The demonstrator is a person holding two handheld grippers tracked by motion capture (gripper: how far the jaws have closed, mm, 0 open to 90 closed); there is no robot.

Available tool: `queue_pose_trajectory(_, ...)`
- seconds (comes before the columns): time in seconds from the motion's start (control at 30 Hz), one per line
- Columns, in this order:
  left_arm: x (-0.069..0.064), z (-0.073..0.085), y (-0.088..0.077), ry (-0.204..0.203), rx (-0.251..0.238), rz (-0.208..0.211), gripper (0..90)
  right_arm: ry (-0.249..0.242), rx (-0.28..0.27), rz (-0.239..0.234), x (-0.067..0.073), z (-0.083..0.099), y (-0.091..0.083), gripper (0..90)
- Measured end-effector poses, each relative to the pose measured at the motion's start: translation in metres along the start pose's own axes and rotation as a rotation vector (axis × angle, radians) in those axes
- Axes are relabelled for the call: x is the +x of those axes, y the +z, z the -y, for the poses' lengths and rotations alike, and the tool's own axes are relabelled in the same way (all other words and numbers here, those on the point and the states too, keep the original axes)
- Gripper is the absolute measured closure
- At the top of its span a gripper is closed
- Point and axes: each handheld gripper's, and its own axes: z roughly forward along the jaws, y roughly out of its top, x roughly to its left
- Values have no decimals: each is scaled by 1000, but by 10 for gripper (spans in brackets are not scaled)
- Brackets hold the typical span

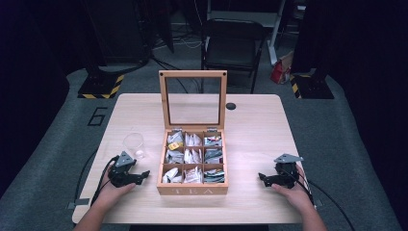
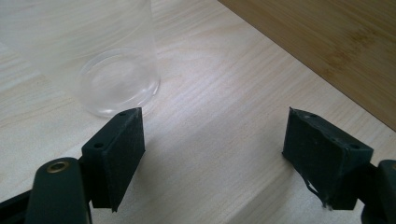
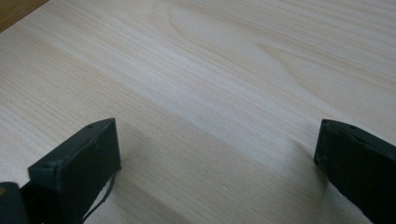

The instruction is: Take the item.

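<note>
The clear plastic cup (image 1: 134, 144) stands upright left of centre in the high view, on the pale table (image 1: 260, 130), just up and right of the left gripper (image 1: 143, 175) and apart from the wooden tea box (image 1: 193, 188) in the middle; in the left gripper view it sits at the upper left, its round base just beyond the left jaw, not between the jaws; both that gripper and the right gripper (image 1: 261, 177), low at the right, rest with jaws spread and nothing in them; the cup looks light, thin-walled and smooth, likely to slip or buckle under a hard squeeze; I would pinch it low across the wall, or over the rim, gently.
</note>
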Motion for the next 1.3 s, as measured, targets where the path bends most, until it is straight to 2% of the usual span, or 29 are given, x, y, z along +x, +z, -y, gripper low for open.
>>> queue_pose_trajectory(1.3, -2, 0, 1, -18, -8, -12, 210, 0, 2, -1, 0, 0, 0, 0)
